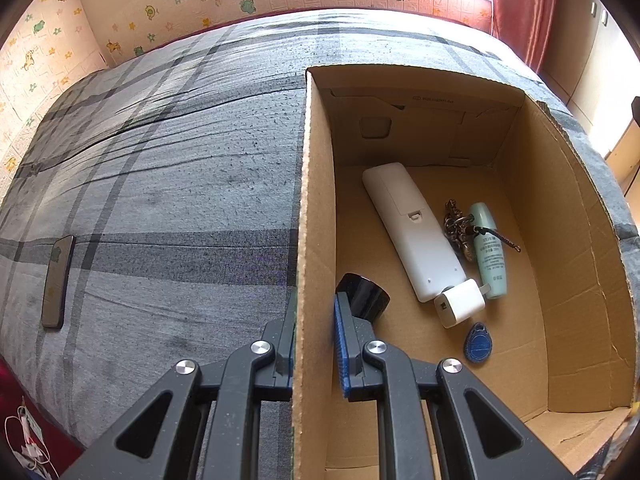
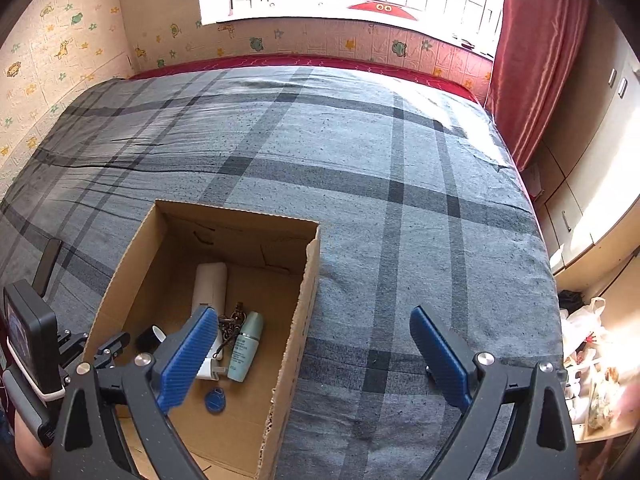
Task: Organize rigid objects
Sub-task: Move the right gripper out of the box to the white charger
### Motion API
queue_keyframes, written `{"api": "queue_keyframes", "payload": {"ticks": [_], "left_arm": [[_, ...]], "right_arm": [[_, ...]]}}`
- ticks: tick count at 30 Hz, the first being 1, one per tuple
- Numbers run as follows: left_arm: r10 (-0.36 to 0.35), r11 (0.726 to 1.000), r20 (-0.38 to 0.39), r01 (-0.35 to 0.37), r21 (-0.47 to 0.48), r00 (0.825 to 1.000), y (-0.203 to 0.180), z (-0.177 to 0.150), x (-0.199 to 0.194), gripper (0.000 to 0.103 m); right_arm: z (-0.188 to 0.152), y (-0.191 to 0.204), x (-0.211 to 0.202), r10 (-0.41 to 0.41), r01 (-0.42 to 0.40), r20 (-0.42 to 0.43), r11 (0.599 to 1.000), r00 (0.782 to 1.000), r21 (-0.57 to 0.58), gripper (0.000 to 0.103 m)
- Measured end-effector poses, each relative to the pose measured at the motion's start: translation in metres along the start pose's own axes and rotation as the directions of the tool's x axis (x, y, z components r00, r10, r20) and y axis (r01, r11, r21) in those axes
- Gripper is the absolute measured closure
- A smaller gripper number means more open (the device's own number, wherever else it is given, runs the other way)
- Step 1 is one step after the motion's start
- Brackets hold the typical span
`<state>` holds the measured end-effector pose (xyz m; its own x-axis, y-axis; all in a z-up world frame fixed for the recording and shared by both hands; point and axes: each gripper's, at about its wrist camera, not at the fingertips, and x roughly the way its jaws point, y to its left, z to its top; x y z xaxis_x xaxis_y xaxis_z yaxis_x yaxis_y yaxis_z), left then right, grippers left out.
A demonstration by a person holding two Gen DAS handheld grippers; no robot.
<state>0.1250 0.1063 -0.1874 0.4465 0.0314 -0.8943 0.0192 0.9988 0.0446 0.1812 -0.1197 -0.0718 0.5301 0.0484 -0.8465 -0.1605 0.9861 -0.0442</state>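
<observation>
A cardboard box stands open on the bed, and my left gripper is shut on its left wall, one finger on each side. Inside lie a white remote, a key chain, a pale green bottle, a white charger plug, a blue key fob and a black cap. My right gripper hangs open above the box's right wall with nothing between its fingers. The left gripper shows at the box's left wall. A dark phone lies flat on the bedspread, left of the box.
The grey plaid bedspread runs to the papered wall and window behind. A red curtain and cupboards stand along the right, past the bed's edge. Plastic bags sit on a low surface there. White cables lie on the floor, lower left.
</observation>
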Motion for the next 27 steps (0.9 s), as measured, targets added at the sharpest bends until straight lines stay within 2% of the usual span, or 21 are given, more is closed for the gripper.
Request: {"api": "queue_keyframes", "payload": {"ticks": [16,27], "left_arm": [[0.007,1.0,0.0,-0.007,0.005,1.0,-0.002,0.0,0.001,0.087],[0.013,1.0,0.0,-0.013,0.009,1.0,-0.003,0.0,0.0,0.087]], "right_arm": [[-0.013,-0.096,0.026,-0.106,0.114,-0.059,0.98,0.993,0.164,0.0],[-0.04,-0.147,0.081,-0.142,0.183,-0.171,0.95,0.975,0.253,0.0]]}}
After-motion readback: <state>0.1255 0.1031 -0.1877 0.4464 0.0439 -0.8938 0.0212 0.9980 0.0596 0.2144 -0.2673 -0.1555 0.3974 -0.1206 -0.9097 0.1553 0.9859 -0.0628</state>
